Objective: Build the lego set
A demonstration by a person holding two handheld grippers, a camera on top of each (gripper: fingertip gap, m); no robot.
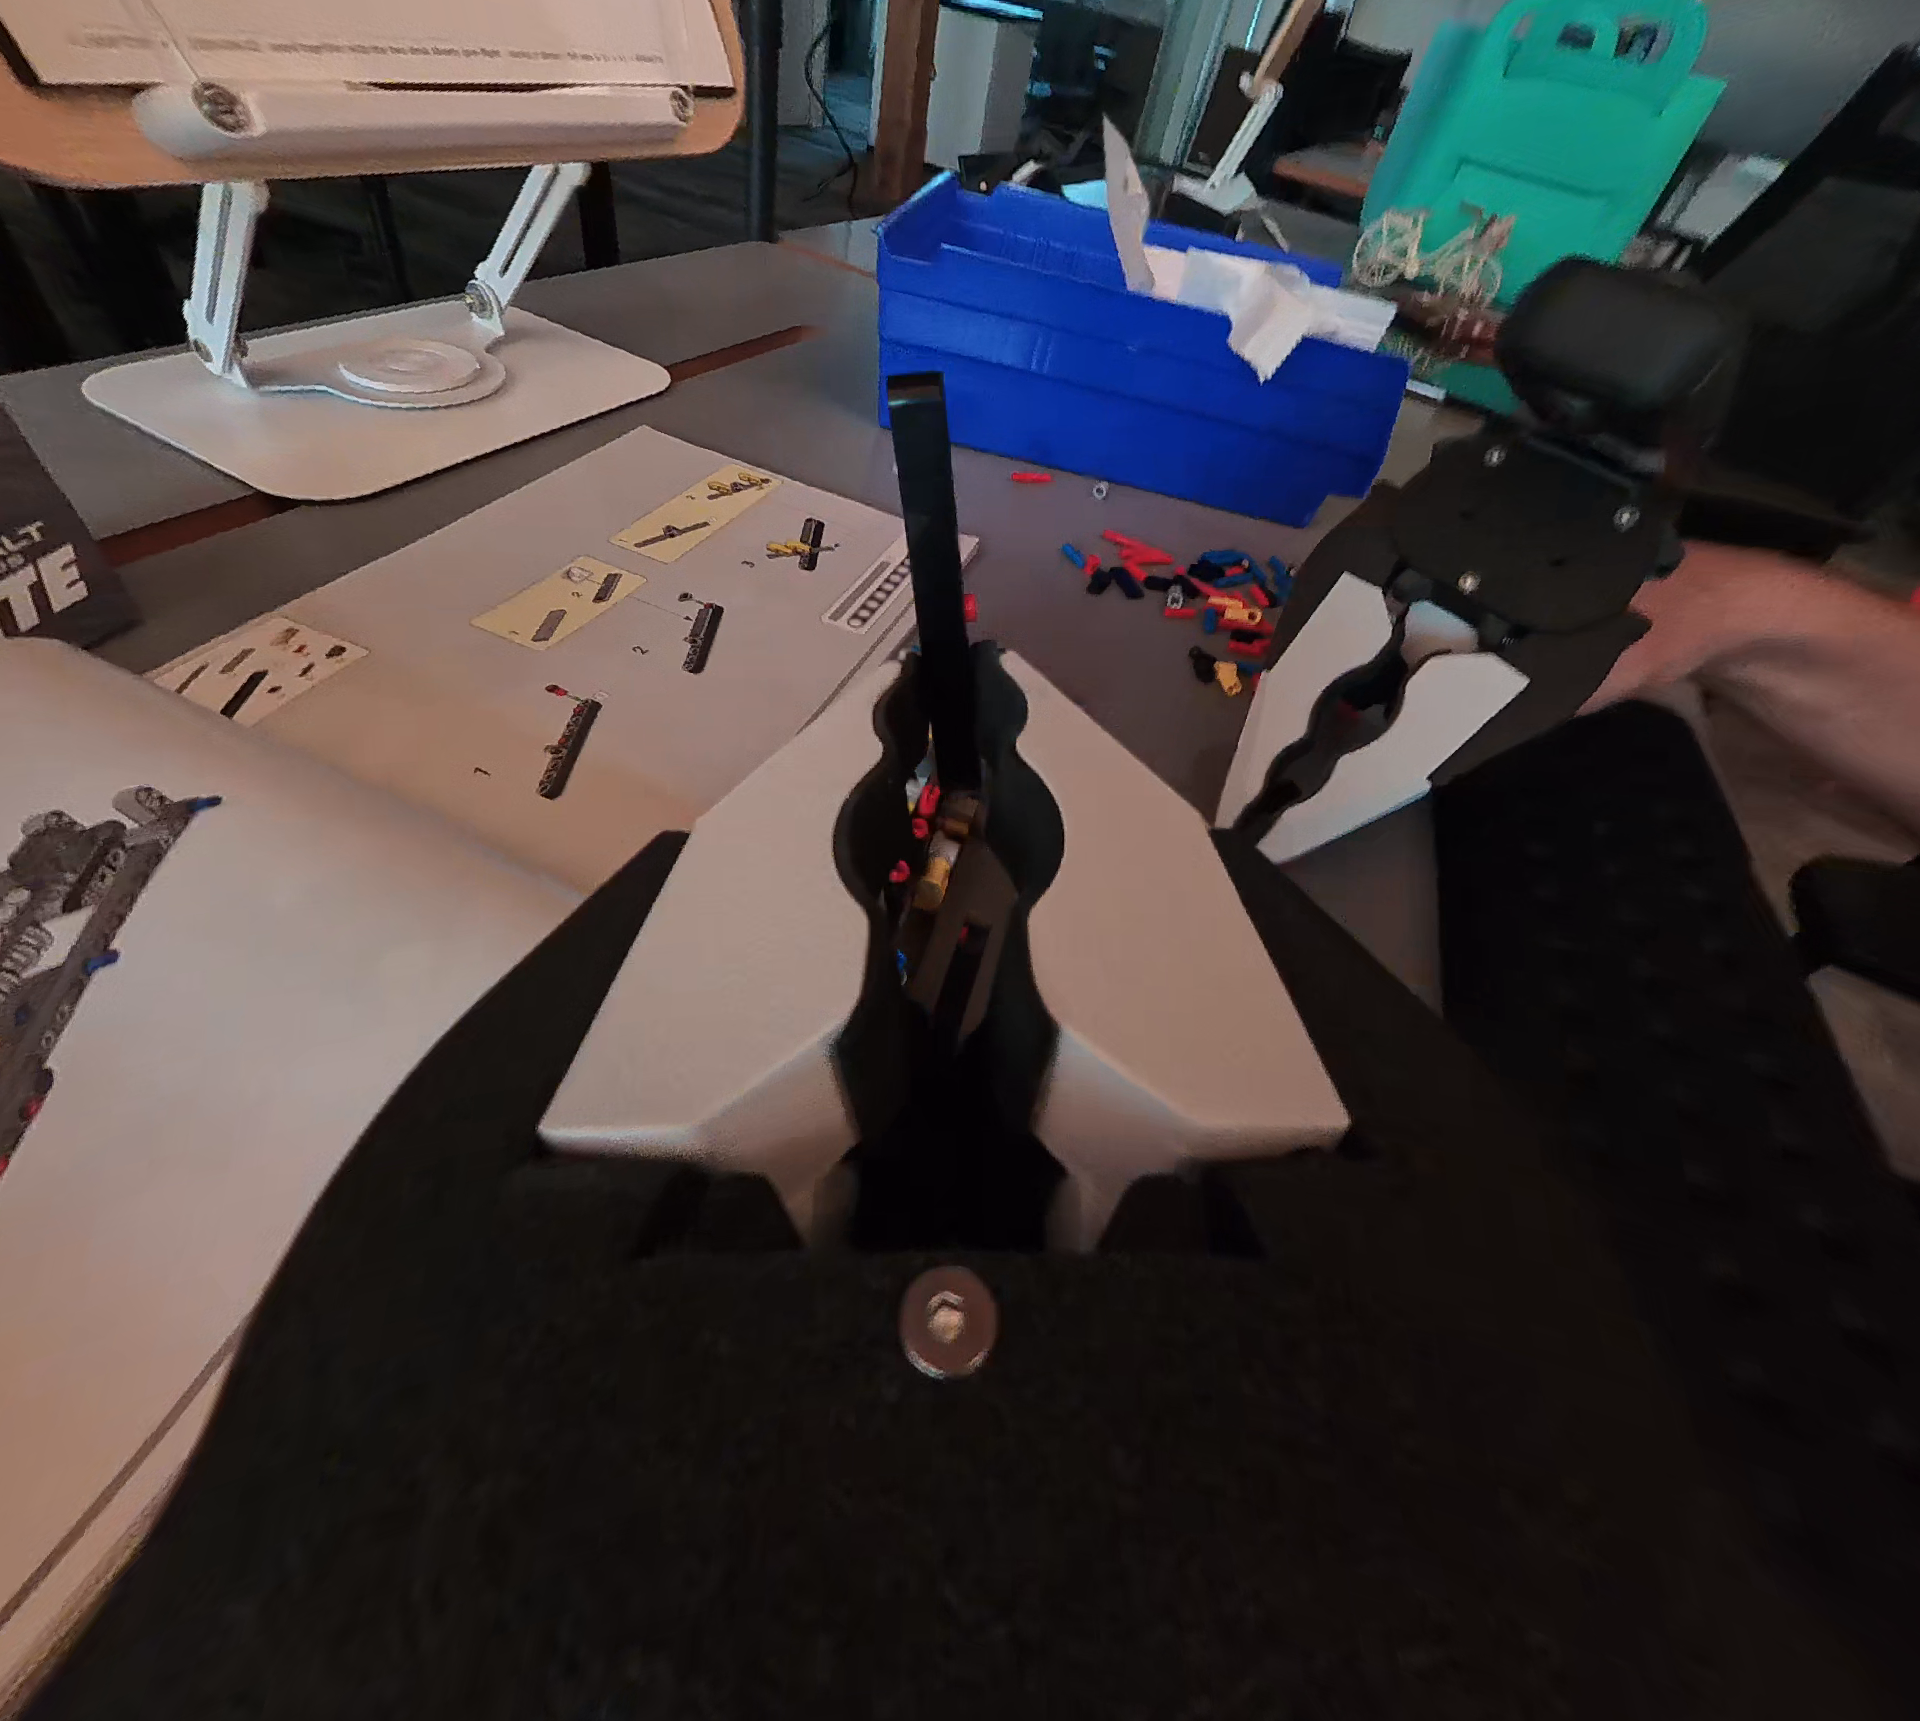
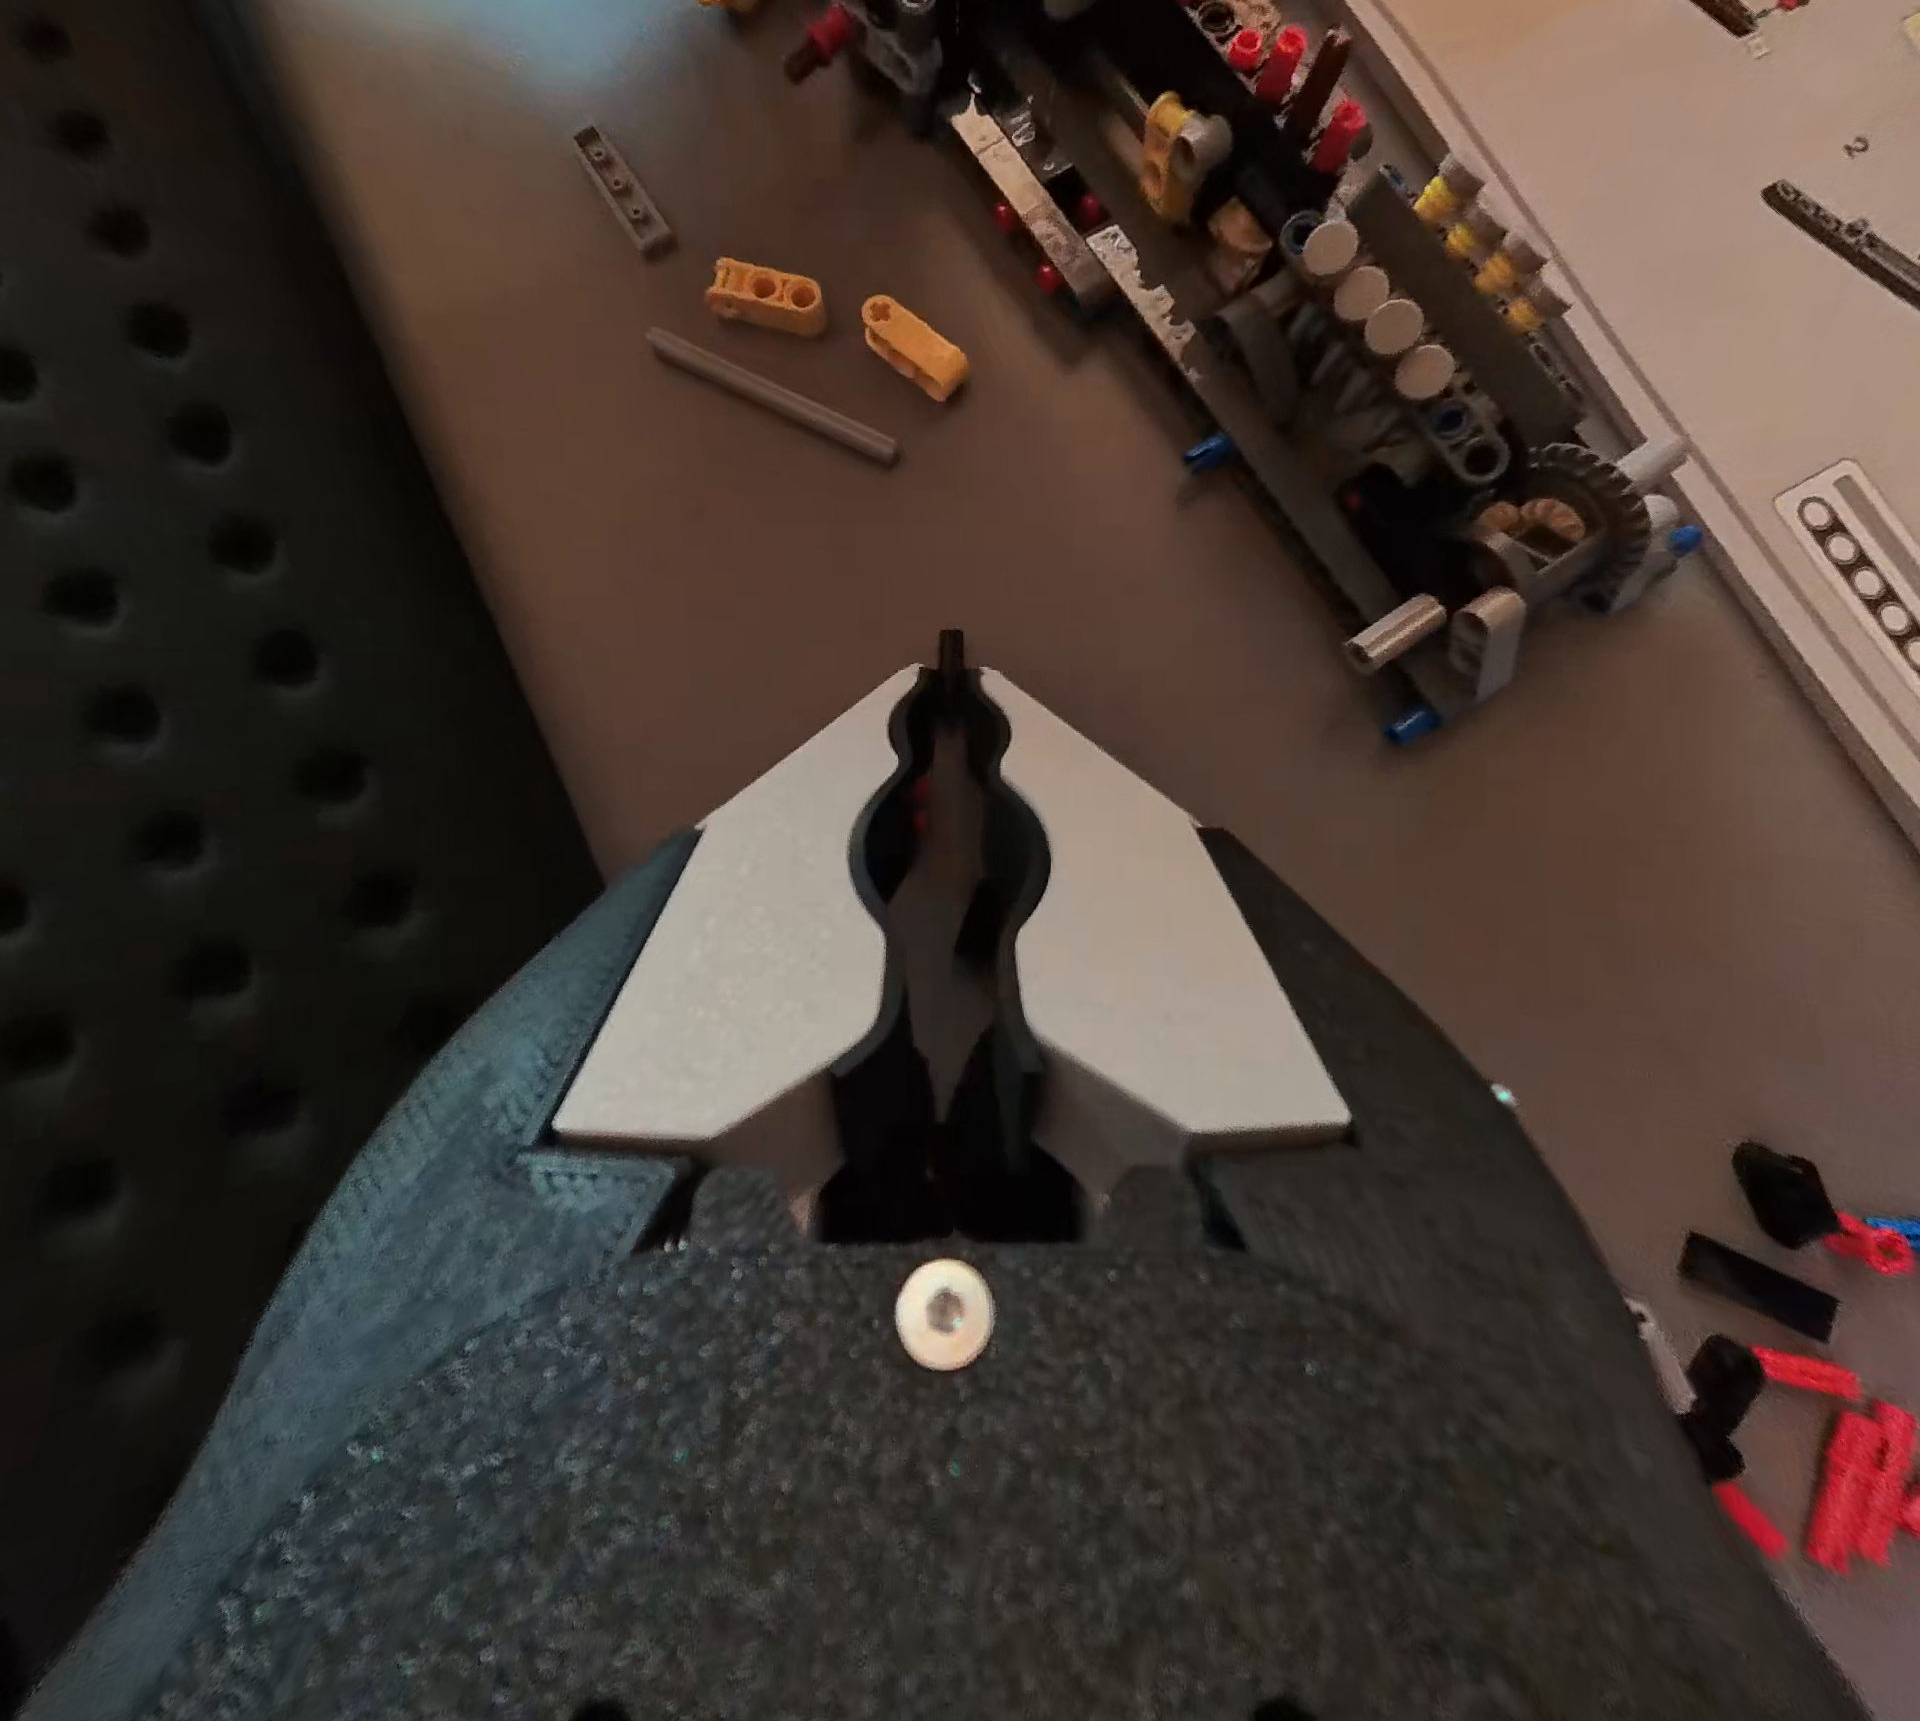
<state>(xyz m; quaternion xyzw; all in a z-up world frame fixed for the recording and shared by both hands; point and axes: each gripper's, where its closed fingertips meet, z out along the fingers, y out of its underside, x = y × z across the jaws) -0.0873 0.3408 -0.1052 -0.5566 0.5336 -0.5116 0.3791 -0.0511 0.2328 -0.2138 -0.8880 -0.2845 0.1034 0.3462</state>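
My left gripper [image 1: 940, 679] is shut on a long black beam [image 1: 928, 528] that sticks up and forward past its fingertips, above the open instruction booklet [image 1: 582, 632]. My right gripper [image 2: 951, 674] is shut on a small black pin [image 2: 950, 648] whose tip pokes out between the fingertips. It also shows in the left wrist view [image 1: 1351, 715], held by a hand at the right. The part-built grey and black model [image 2: 1247, 237] lies on the table ahead and to the right of the right gripper, next to the booklet [image 2: 1662, 217].
Two yellow connectors [image 2: 769, 295] [image 2: 914, 346], a grey axle [image 2: 774, 409] and a small grey plate [image 2: 623, 191] lie left of the model. Loose red, blue and black pieces [image 1: 1195, 591] lie before a blue bin [image 1: 1122, 383]. A white stand [image 1: 374, 383] holds a sheet at the back left.
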